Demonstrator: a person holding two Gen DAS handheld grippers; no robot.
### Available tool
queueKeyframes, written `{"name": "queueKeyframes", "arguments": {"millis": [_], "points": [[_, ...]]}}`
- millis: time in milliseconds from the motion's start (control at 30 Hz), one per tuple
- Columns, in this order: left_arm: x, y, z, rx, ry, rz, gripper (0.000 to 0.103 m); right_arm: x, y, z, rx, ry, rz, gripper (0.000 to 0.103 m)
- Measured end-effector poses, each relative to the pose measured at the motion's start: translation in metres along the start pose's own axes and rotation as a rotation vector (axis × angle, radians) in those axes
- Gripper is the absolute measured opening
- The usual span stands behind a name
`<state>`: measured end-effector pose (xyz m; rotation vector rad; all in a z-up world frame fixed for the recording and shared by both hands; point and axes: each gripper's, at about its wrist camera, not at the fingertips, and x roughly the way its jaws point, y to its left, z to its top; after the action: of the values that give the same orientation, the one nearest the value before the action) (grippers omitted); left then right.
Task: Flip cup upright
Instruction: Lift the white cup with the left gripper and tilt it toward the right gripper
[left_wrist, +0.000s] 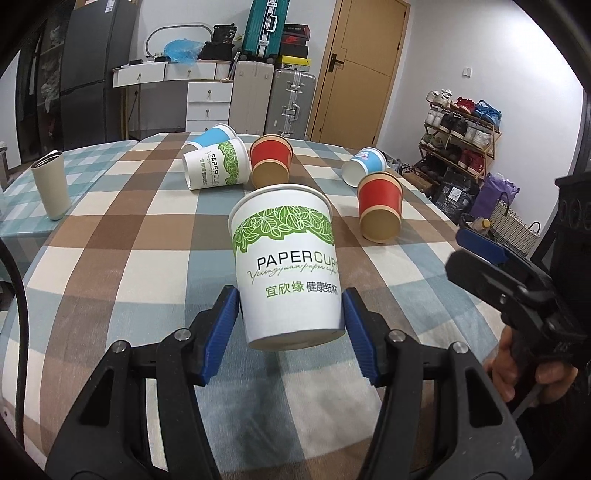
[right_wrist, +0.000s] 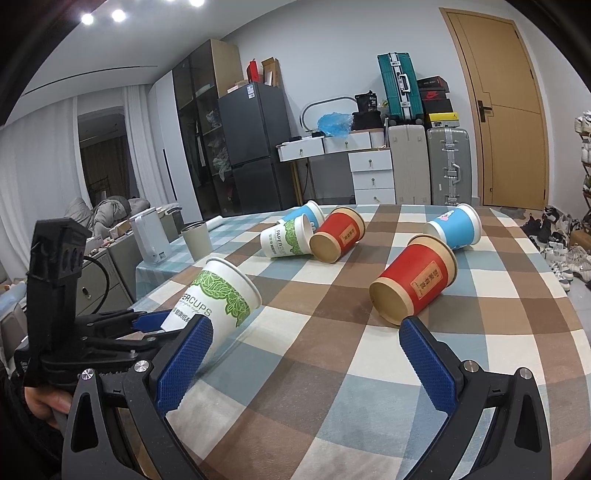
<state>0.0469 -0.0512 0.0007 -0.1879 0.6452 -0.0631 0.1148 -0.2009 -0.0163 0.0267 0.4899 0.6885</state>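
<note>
Left hand-held gripper (left_wrist: 290, 325) clamps white paper cup (left_wrist: 286, 258) near base, tilted; rotate slowly upright, seat flat on tabletop (left_wrist: 110, 240); right hand-held gripper (right_wrist: 306, 354) wide, idle.

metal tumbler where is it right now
The metal tumbler stands upright near the table's far left edge in the left wrist view, left of the tipped white leaf-print cup.

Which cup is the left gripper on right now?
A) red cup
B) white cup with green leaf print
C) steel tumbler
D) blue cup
B: the left gripper has its blue pads against both sides of the white leaf-print cup, near its base.
</note>
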Motion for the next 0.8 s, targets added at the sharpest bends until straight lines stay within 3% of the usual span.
{"name": "queueKeyframes", "arguments": {"millis": [800], "points": [[-0.006,-0.024,-0.036,0.007,0.030,-0.032,0.056,0.006,0.003,-0.006,0.002,0.029,-0.003,0.103]]}}
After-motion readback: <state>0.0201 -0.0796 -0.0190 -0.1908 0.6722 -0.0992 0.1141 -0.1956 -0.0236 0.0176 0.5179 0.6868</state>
